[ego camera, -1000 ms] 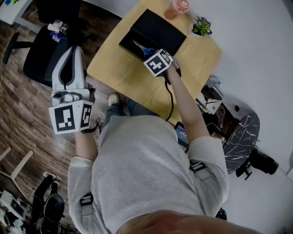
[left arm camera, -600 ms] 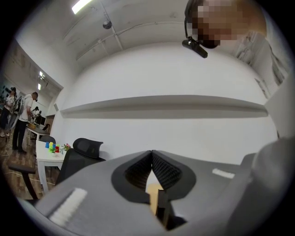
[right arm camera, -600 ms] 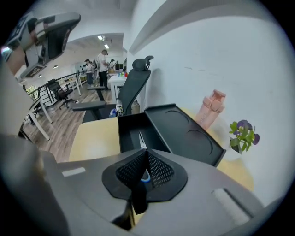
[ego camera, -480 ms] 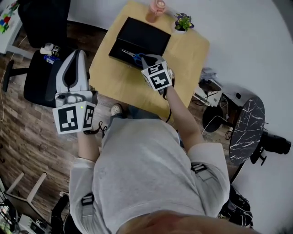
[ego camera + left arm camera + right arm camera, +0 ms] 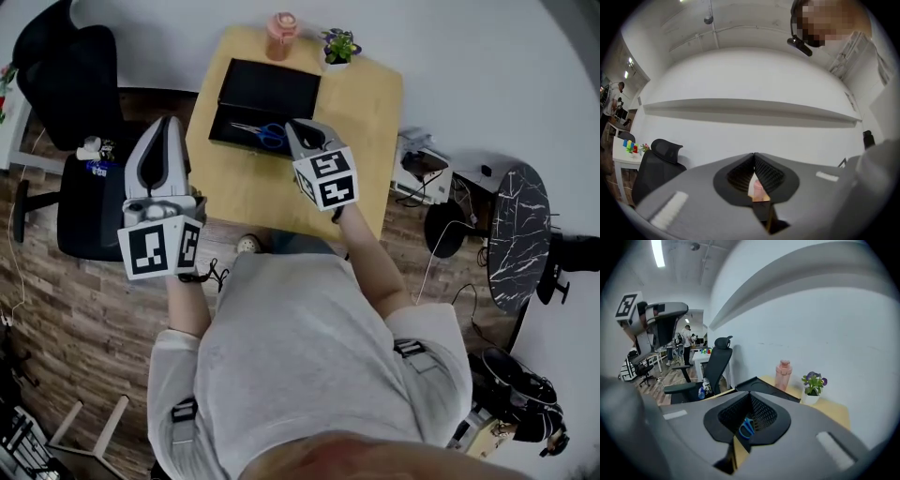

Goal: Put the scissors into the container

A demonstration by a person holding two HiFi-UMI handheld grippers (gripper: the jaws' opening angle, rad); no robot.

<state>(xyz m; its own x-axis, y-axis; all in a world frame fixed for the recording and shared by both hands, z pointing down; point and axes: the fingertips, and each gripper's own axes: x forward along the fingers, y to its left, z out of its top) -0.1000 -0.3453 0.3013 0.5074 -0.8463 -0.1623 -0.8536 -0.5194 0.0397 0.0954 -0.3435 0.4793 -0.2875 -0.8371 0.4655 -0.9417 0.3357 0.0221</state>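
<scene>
While your right gripper (image 5: 750,393) has its jaws pressed together tip to tip with nothing between them, the blue-handled scissors (image 5: 264,135) lie just past those tips, inside the black container (image 5: 272,89). Your left gripper (image 5: 753,155) is likewise closed and empty, held off the left edge of the wooden table (image 5: 366,112), between it and the black office chair (image 5: 80,216). Beyond the container, at the table's far edge, stand a pink bottle (image 5: 280,22) and a small potted plant (image 5: 339,45).
</scene>
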